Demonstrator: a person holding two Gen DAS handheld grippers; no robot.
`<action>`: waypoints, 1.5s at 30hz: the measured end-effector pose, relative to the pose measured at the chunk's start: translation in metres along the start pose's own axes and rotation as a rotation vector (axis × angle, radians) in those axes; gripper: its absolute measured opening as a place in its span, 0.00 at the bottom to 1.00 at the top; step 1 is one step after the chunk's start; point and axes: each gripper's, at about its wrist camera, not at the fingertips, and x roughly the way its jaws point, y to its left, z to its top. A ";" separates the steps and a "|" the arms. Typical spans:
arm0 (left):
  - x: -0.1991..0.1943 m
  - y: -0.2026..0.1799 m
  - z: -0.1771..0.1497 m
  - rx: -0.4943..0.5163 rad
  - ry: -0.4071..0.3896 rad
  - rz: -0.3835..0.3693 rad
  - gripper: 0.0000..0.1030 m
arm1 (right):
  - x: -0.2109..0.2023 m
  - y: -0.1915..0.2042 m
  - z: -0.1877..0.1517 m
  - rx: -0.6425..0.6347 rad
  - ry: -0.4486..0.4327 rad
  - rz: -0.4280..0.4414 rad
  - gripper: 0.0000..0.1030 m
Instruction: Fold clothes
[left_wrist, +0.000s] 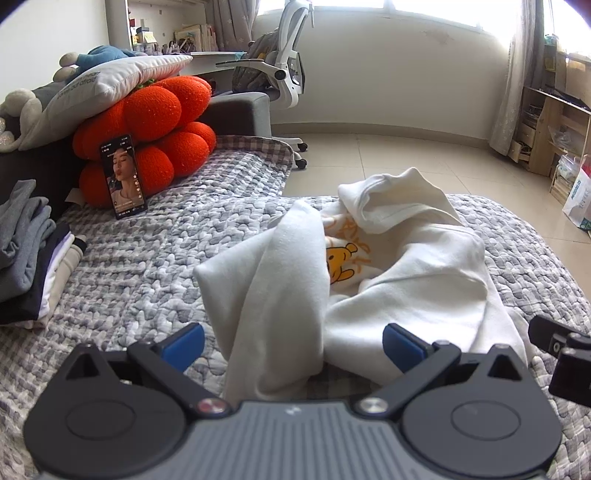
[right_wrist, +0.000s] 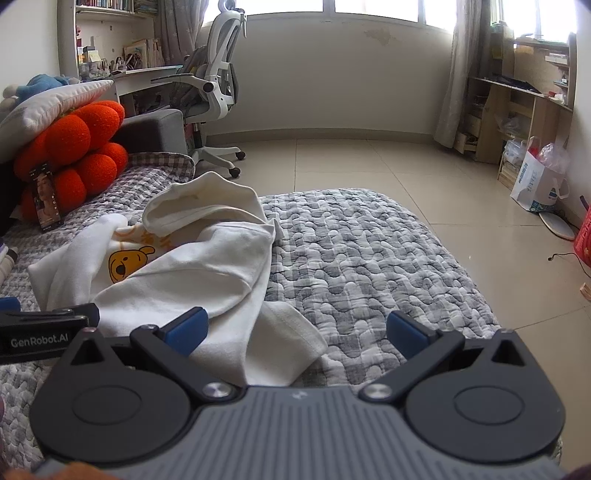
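the left tool (left_wrist: 293, 343) and right tool (right_wrist: 297, 332) both stand released, blue pads spread wide, over a soft crumpled white sweatshirt (left_wrist: 388, 266) with a yellow bear print heaped on the puffy grey checked quilt (right_wrist: 369, 251), beyond it a folded clothes stack (left_wrist: 29, 258) and plump orange cushions (left_wrist: 155, 140).

Partly hidden, cut off or unreadable

Bear print (left_wrist: 341, 264) on white garment (left_wrist: 406, 295) half buried under folds; folded stack (left_wrist: 29, 258) cropped by left edge; pillow lettering (left_wrist: 79, 86) and phone screen (left_wrist: 123, 175) text too small to read.
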 end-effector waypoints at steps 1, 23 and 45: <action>0.000 0.000 0.000 -0.001 0.002 -0.004 1.00 | 0.001 0.000 0.000 0.000 0.002 -0.001 1.00; 0.006 0.008 -0.001 -0.032 0.003 -0.025 1.00 | 0.009 0.008 0.000 -0.020 0.019 -0.010 1.00; 0.009 0.010 -0.002 -0.029 0.002 -0.014 1.00 | 0.012 0.012 0.000 -0.029 0.029 -0.006 1.00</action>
